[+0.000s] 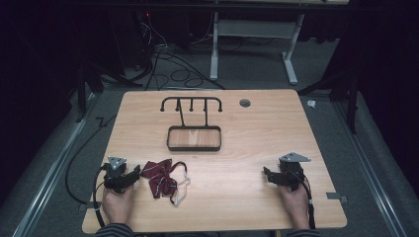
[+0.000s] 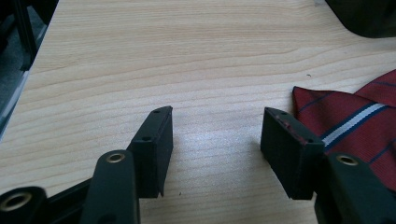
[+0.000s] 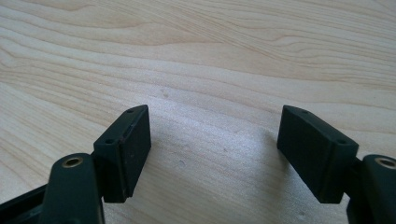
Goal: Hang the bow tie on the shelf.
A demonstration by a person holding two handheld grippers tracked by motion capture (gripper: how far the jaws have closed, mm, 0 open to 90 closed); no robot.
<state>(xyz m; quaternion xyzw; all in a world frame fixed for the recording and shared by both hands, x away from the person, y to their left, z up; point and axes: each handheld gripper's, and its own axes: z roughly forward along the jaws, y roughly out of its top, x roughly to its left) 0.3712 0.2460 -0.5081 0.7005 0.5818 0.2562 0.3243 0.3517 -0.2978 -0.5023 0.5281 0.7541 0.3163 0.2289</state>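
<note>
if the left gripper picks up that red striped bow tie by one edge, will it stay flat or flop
Probably flop: the bow tie is soft cloth, lying crumpled with folds on the table. Its thin pale strap loops loose beside it, so it would likely dangle and might snag. It looks light, so the open left gripper should lift it easily.

A bow tie (image 1: pixel 163 179) lies on the table (image 1: pixel 257 128) in the lower left of the high view, just right of the left gripper (image 1: pixel 132 174). The right gripper (image 1: pixel 267 174) sits at lower right, well apart from it. A rack with a tray base (image 1: pixel 193 138) stands at centre, above both.
</note>
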